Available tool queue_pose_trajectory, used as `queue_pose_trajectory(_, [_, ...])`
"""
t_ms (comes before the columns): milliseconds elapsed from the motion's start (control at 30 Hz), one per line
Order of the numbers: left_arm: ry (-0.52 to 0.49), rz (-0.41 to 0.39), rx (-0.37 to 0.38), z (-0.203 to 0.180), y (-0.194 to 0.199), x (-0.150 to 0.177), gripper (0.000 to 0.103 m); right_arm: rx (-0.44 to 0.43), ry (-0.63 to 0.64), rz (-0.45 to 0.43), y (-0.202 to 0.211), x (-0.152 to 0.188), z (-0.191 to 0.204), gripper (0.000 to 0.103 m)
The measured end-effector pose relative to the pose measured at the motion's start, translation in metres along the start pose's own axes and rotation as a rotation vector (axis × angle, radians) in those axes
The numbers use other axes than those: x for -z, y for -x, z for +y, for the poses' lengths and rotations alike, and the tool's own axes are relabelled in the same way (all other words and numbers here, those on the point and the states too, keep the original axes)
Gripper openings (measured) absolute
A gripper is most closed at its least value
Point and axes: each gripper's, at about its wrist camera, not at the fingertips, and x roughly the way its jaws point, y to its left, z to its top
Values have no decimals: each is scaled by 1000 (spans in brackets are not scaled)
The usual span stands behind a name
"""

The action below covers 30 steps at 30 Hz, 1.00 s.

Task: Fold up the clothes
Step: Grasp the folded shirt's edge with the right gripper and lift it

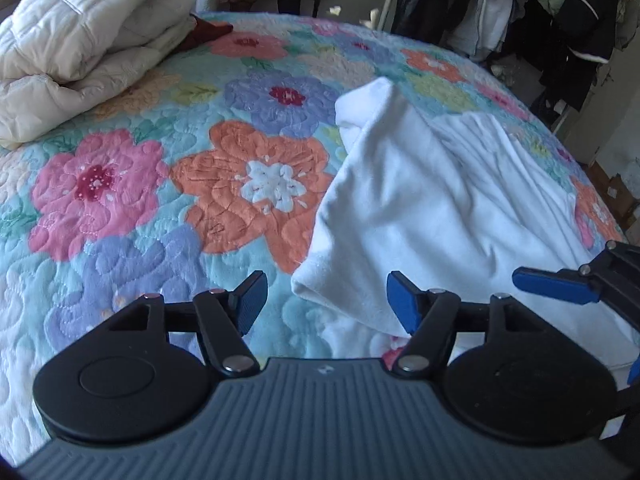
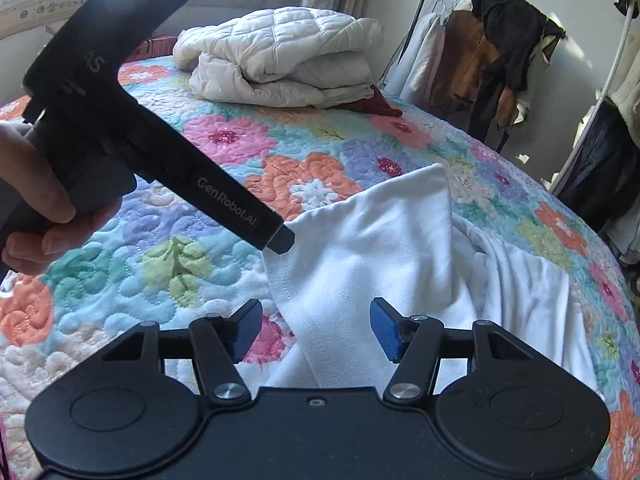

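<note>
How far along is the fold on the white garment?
Begun: the white fleece garment lies on the floral quilted bedspread with one flap turned over, the rest rumpled. In hand: nothing; the left gripper and right gripper are both open at its near edge. Left: grasping, smoothing and the remaining folds.

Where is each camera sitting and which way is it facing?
Left wrist: on the left gripper, open, looking across the bed at the white garment; a finger of the right gripper shows at right.
Right wrist: on the right gripper, open, over the garment; the left hand shows.
Shared: floral quilt, folded comforter, clothes rack.
</note>
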Motion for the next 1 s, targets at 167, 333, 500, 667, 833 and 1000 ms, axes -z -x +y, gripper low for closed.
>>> queue_pose_trajectory(167, [-19,23,9,9,-20,-4,69,-36,26,-23,-2,0,-1,64])
queue_pose_trajectory(333, [-80,44,89,-4,-43,-7,8,-59,105,24,-22,0,-2,64])
queue_pose_trajectory(500, [-80,-13,165,-23,-16,-23,7,-79,32,3,-33,-1,-12,65])
queue_pose_trajectory(667, [-80,-80,315,-52,17,-57,7,-107,-81,-20,-22,-14,-33,67])
queue_pose_trajectory(833, [-116,-147,408,-94,27,-88,7,7,-213,-74,-3,-24,-84,19])
queue_pose_trajectory(1000, [-174,-199,434,-129,18,-104,9,38,-465,-145,20,-12,-145,6])
